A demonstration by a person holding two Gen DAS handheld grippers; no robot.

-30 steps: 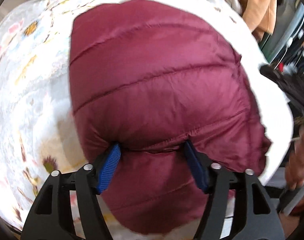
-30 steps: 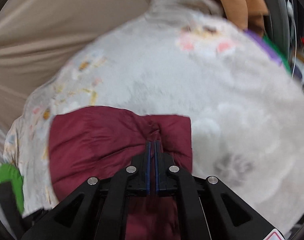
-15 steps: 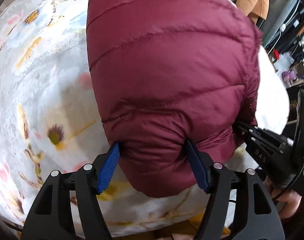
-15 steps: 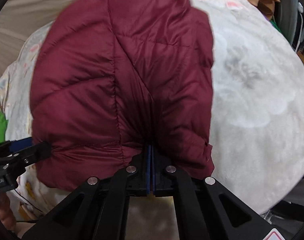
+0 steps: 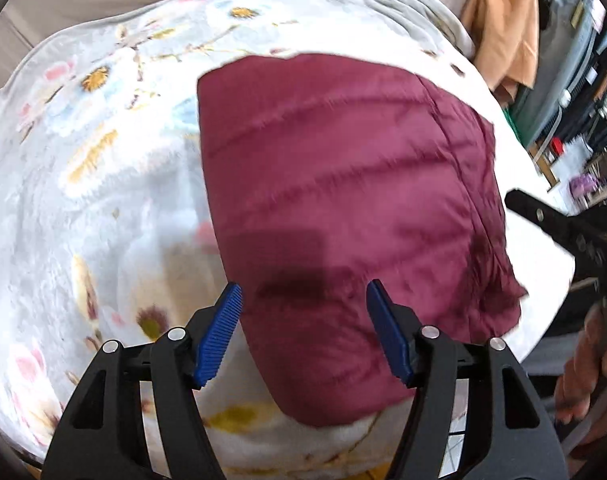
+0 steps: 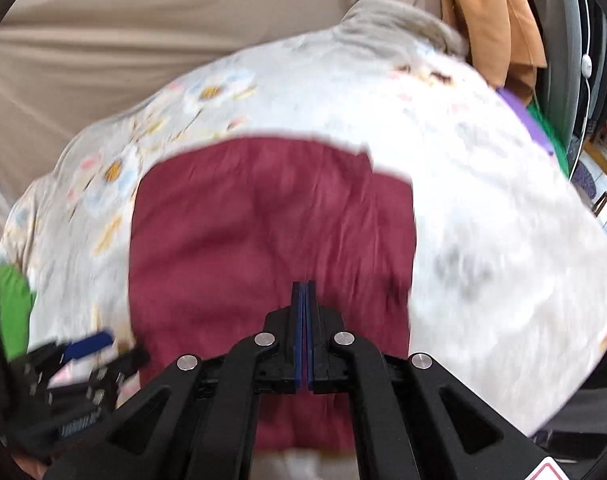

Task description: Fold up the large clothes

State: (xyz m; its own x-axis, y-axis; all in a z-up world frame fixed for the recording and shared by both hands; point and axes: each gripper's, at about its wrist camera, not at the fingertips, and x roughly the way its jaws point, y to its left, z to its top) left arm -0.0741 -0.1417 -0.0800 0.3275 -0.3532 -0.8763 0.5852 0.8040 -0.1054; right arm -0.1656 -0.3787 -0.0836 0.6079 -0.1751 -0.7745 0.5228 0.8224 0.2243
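Maroon quilted fabric fills the near middle of both views: one puffer jacket (image 5: 343, 184), lying folded into a rough rectangle on one white floral blanket (image 5: 103, 184). I have two grippers, each with two blue pads. My left gripper (image 5: 303, 286) hangs over the jacket's near end with its jaws apart; they have just been closing a little, and the jacket shows between the pads, but neither pad presses on it, so it is released. My right gripper (image 6: 305, 284) is clenched, its two pads flat together above the jacket's near edge; the picture is blurred and I can make out no cloth caught between them. To the right of the jacket, in the left view, one hand (image 5: 587, 360) carries that right gripper. Farther off, beyond the blanket, one orange cloth (image 5: 507, 28) hangs at the far right, and a beige sheet (image 6: 143, 40) runs across the far left.
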